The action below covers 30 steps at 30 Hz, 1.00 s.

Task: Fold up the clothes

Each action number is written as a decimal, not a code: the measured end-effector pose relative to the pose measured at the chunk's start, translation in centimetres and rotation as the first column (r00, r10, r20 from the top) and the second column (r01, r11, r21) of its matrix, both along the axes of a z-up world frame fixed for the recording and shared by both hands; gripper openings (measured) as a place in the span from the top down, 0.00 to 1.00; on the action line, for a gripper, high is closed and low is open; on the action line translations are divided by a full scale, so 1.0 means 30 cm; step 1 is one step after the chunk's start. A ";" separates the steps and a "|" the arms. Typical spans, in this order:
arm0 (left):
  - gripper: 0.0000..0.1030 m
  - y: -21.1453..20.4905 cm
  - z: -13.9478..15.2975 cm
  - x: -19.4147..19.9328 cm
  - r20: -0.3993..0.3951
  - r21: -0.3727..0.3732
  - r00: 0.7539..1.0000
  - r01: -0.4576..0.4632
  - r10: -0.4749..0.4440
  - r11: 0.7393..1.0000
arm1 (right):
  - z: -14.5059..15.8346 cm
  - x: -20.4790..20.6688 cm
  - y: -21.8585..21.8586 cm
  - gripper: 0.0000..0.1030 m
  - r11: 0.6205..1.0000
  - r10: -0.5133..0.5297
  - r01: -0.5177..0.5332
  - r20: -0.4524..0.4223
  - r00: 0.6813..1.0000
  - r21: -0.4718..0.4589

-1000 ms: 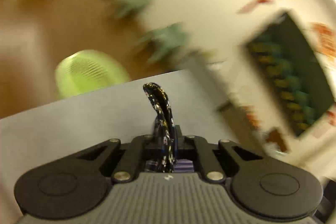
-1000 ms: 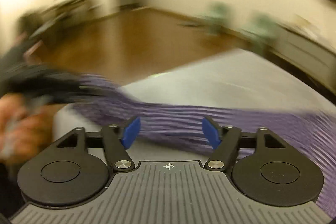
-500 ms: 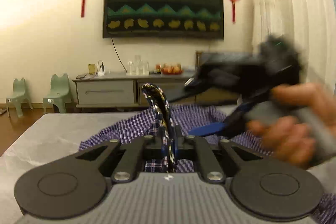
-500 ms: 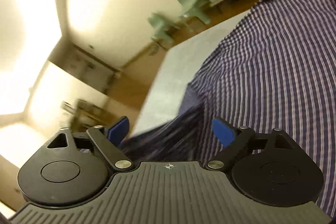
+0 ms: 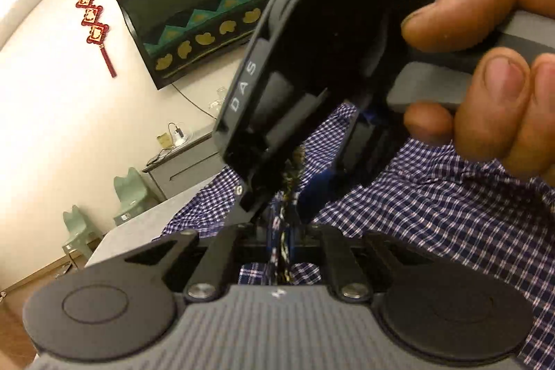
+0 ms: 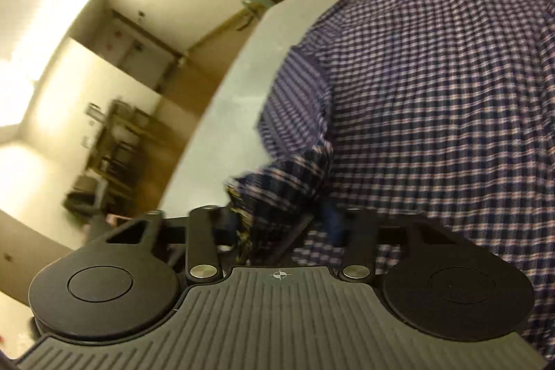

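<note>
Left wrist view: folding looks barely begun; the checked shirt (image 5: 433, 217) lies spread and rumpled on the grey table (image 5: 138, 227) ahead of the jaws. The left gripper (image 5: 282, 238) is pressed together, pinching a bunched shirt edge, with the right gripper (image 5: 308, 193) crowding just ahead.

Right wrist view: the right gripper (image 6: 282, 224) is closing on a cloth fold (image 6: 288, 182) between its jaws; firm contact is unclear.

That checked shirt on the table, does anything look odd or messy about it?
Yes: the purple checked shirt lies rumpled on the grey table, one part bunched between the closing right claw.
</note>
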<state>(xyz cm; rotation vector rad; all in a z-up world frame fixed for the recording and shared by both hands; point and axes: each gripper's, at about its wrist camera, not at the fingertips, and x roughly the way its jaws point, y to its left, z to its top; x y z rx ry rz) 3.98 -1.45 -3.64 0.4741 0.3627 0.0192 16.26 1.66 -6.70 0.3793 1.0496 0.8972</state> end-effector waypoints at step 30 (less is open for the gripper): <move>0.97 0.066 -0.061 -0.103 -0.287 -0.059 0.919 -0.299 0.271 0.952 | 0.431 0.145 -0.763 0.97 0.847 -0.532 0.497 0.271 0.802 0.190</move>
